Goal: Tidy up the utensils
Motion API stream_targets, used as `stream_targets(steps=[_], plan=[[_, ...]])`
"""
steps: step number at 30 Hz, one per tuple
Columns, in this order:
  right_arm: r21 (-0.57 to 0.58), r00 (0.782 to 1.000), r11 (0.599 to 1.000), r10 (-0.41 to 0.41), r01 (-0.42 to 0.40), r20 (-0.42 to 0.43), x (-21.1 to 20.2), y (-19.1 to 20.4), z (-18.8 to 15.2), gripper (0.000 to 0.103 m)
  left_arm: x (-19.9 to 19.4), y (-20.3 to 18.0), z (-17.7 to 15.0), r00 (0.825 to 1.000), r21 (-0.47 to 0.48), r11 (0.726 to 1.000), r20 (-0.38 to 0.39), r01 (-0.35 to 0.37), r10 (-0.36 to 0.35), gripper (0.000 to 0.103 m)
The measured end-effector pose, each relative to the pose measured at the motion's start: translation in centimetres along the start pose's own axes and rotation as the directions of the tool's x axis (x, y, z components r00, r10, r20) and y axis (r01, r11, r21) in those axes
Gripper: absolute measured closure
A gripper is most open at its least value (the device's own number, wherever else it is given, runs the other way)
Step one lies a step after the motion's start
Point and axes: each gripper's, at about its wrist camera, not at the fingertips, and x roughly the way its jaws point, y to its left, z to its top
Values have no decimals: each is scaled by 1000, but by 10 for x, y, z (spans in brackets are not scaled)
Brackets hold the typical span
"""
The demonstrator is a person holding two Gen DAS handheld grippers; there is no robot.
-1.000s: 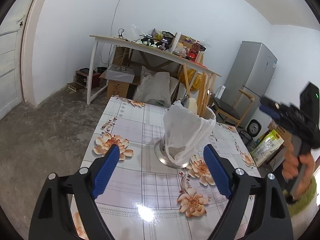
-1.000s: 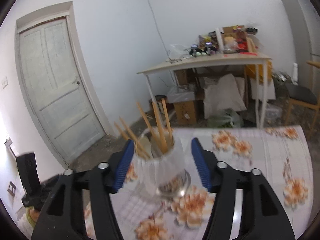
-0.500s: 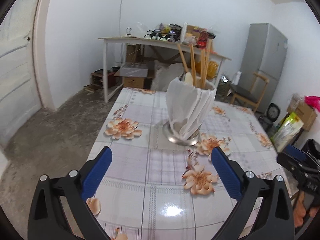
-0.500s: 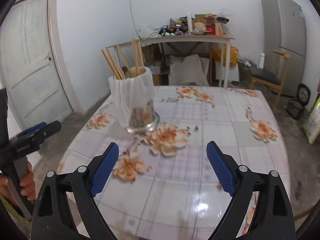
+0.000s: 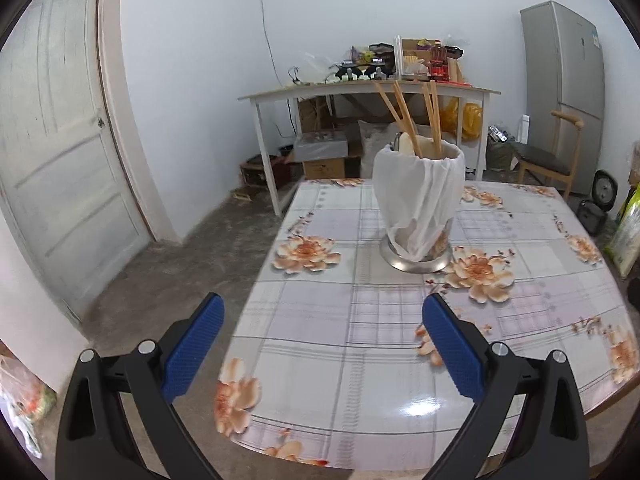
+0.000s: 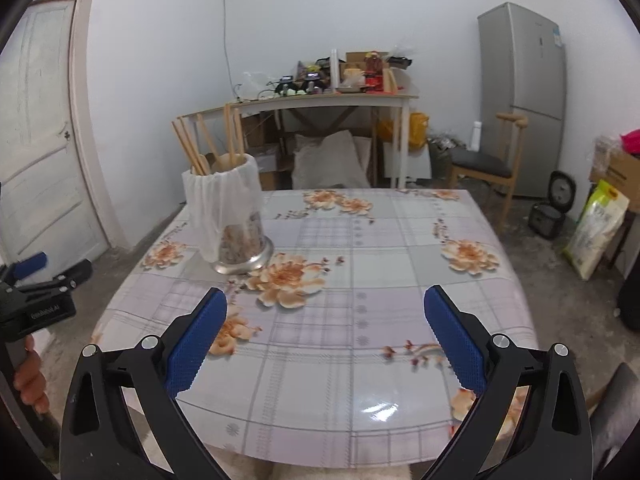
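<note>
- The round metal utensil holder draped in a white plastic bag (image 5: 418,196) stands upright on the floral-patterned glossy tablecloth of the dining table (image 5: 360,340), toward the far side; in the right wrist view it sits at the table's left part (image 6: 226,216).
- Long wooden chopsticks (image 5: 404,116) and a pale spoon-like piece stick up out of its mouth, leaning apart at different angles; no loose utensil shows on the cloth.
- The left gripper (image 5: 320,344) hangs released near the table's front edge, blue pads spread wide with nothing between them, the holder well apart ahead.
- The right gripper (image 6: 324,336) has just been spreading its jaws and is likewise released and empty, over the near part of the table; the holder stands clear of its pads.
- In the right wrist view the left gripper's black body (image 6: 36,304) shows at the left edge, gripped by a person's hand (image 6: 28,376), off the table's side.
- Judging by this, the utensils look gathered already and the step in hand is a clean retreat.
- To do it well: keep both pairs of pads wide, draw away level and low, and steer clear of the chopstick tops.
- The bag is loose and slippery; any brush against it could tug the holder or tip it on its narrow foot.
</note>
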Motion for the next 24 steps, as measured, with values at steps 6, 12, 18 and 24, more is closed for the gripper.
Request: stream_targets(steps=[6,12,18,24], plan=[[-17,998,998,-63,63,2,-7,-11,-10,8,-7,14,0,999,-60,998,43,-4,7,6],[15,996,996,-85,85,-7,-7,-23,-11,8,-4,19,-1,999,-71,997,26,-16,18,6],[2,996,996,-94,94,-6,-6,-23,-9,8,0,25,-2,1000,-84,996,7,-22,22,6],[1,996,996,-90,90,-11,-4,-19,-8,8,0,28,-4,999,-88,996,2,-33,33,6]])
